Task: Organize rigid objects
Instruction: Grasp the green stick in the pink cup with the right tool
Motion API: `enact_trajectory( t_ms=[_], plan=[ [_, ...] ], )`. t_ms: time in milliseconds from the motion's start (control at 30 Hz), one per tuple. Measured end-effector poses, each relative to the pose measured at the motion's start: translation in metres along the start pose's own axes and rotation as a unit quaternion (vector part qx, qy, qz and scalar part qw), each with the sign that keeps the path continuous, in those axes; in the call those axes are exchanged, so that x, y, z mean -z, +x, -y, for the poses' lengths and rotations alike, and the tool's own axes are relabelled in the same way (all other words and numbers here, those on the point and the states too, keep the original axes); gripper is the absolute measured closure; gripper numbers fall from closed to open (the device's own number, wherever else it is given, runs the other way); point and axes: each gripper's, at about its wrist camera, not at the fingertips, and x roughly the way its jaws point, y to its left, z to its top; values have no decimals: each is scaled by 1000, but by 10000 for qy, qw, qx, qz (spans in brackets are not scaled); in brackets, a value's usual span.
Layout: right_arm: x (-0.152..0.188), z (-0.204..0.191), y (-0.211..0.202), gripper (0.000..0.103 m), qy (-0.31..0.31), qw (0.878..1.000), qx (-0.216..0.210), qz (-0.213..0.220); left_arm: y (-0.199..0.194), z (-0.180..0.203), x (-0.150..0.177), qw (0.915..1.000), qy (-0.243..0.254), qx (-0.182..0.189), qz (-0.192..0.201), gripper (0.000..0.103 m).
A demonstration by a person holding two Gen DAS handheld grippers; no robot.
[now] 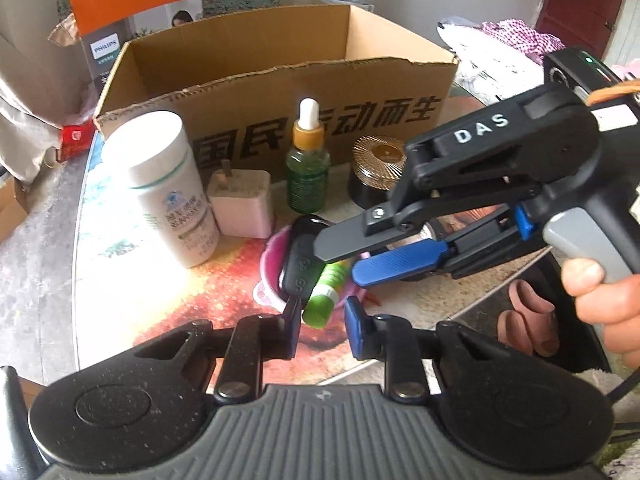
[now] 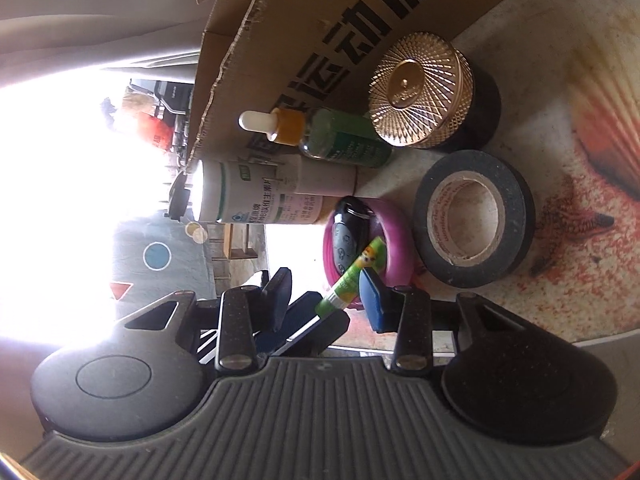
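Left gripper (image 1: 320, 322) has its jaws near together around the green tube's (image 1: 325, 296) end in the pink dish (image 1: 269, 258). Right gripper's (image 1: 340, 258) jaws sit partly apart over the car key fob (image 1: 299, 266), can't tell if clamped.

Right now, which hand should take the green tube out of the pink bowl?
Left. The left gripper brackets the near end of the green tube, apparently already gripping it. The right gripper hangs across the pink bowl with its fingers apart, over the key fob too.
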Motion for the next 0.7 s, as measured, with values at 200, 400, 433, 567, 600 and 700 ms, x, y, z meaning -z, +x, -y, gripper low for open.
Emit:
enact_trajectory(
  t_ms=[200, 400, 433, 567, 600, 700],
  plan=[
    [-2, -3, 7, 69, -32, 9999, 131, -39, 6, 4, -4, 9999, 2, 84, -95, 79],
    [-5, -4, 16, 75, -74, 9995, 297, -64, 15, 3, -10, 9996, -94, 154, -201, 79],
    [-5, -4, 17, 76, -80, 9995, 306, -68, 16, 3, -10, 9995, -117, 166, -224, 79],
    [-6, -4, 19, 79, -128, 9993, 351, -13, 17, 2, -12, 9995, -145, 190, -182, 81],
    [-5, -3, 17, 81, -132, 9993, 344, 5, 15, 2, -12, 9997, -132, 162, -132, 82],
    [-3, -2, 13, 84, -142, 9995, 266, 40, 10, 1, -13, 9998, -117, 159, -59, 83]
  ],
)
